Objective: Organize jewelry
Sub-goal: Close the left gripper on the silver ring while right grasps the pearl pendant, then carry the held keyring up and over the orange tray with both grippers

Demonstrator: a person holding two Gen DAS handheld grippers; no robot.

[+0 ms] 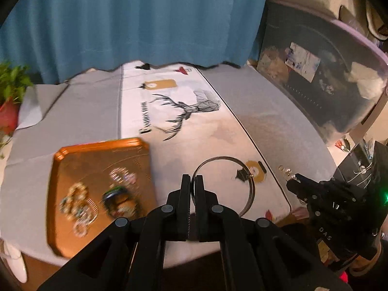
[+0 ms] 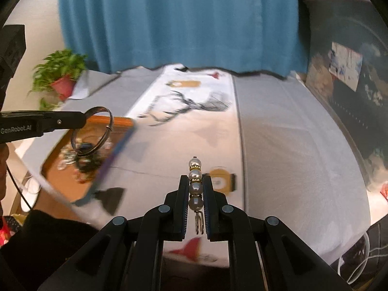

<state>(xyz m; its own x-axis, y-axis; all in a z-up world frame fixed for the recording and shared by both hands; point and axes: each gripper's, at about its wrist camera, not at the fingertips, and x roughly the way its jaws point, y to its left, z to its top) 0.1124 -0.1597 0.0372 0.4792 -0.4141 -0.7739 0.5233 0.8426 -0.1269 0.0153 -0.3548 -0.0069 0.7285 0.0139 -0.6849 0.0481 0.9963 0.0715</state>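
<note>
Warm, dim indoor light — fisheye bending at dark corners, motion blur smearing the orange tray [image 1: 72, 194].

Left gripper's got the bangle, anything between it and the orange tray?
Nothing visible. The left gripper holds the silver bangle in the air, right of the orange tray. Only bare tablecloth lies between them. The tray's near half already carries jewelry; its far half shows bare.

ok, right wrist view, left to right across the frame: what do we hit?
Potted plant → left gripper shut on the silver bangle → orange tray → right gripper shut on the pearl clip → dark storage bin.
</note>
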